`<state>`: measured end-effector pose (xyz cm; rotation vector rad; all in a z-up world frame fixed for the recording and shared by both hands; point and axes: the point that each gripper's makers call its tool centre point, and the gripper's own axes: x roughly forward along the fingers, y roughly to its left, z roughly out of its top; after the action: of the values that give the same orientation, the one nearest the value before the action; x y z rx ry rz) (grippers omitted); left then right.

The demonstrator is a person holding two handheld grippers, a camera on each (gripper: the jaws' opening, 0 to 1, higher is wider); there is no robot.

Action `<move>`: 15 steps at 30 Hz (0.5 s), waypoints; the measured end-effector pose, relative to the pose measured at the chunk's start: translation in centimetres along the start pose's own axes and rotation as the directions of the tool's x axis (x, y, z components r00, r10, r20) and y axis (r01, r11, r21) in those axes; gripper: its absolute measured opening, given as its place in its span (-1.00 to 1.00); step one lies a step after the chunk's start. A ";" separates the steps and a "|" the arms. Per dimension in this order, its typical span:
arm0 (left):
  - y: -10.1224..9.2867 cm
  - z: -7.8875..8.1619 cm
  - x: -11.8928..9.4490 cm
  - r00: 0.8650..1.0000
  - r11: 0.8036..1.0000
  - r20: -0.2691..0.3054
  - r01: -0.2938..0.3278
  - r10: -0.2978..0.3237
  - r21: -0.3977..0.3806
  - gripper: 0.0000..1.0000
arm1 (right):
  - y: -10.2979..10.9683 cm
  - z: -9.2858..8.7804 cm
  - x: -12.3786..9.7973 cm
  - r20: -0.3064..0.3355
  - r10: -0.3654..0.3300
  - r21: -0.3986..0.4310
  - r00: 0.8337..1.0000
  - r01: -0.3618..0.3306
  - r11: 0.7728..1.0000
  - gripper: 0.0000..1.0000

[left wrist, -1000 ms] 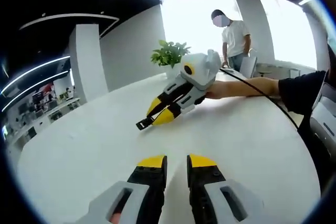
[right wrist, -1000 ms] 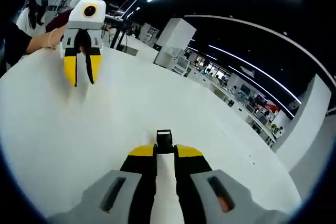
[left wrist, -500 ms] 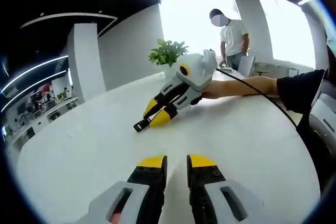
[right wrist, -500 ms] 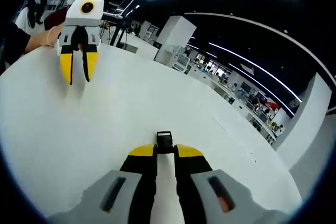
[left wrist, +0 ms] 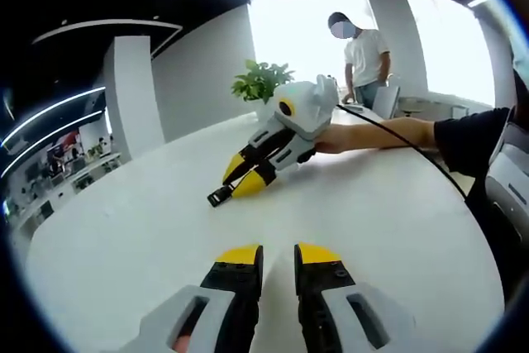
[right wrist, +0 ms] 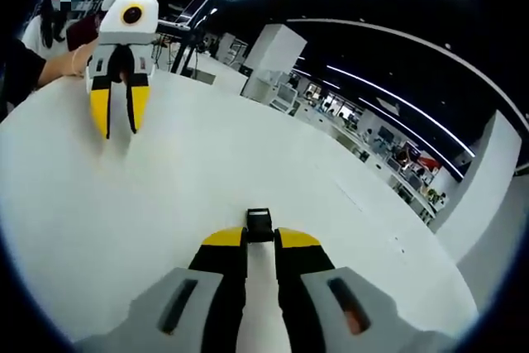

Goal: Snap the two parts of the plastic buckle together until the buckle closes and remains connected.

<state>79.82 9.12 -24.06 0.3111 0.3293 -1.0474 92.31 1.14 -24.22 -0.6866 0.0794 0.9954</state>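
- Left gripper view: the left gripper (left wrist: 277, 255) has its jaws up from the bottom edge with a narrow gap between the yellow tips; nothing is in the gap.
- Across the white table (left wrist: 124, 237), well apart, lies the right gripper (left wrist: 225, 191), held by a person's hand (left wrist: 339, 138). A small black buckle part (left wrist: 217, 197) pokes out past its yellow tips.
- A potted plant (left wrist: 263, 82) stands at the far table edge, and a second person (left wrist: 364, 51) stands beyond it.
- Right gripper view: the right gripper's jaws are pinched nearly together on the buckle part (right wrist: 259, 224), which sticks out in front of the tips just over the table surface (right wrist: 182, 171).
- The left gripper (right wrist: 116, 121) shows at upper left, tips down over the table, jaws apart and holding nothing.
- Count: two grippers, one buckle part visible. The mating half I cannot find in either view.
- Risk 1: with only one half located, the snap cannot proceed; the other half may be outside the frames, which breaks the keep-visible condition.
- Risk 2: the held part is gripped by its rear end only; a push against its mate could pivot it or slip it from the jaws.
- Risk 3: off-axis alignment would jam the prongs and give a false or partial latch.
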 end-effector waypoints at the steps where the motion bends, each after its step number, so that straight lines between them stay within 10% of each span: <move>1: 0.0 0.0 0.0 1.000 1.000 0.000 -0.001 0.001 0.001 -0.72 | 0.0 0.0 0.0 -0.001 0.000 0.001 1.000 0.000 1.000 -0.76; 15: -0.2 -0.1 -0.1 1.000 1.000 -0.006 0.004 -0.004 0.007 -0.72 | -0.3 -0.1 -0.2 -0.006 -0.019 0.001 1.000 0.019 1.000 -0.75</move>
<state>79.56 9.13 -24.17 0.3200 0.3314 -1.0522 92.45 0.86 -24.08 -0.6885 0.0784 0.9751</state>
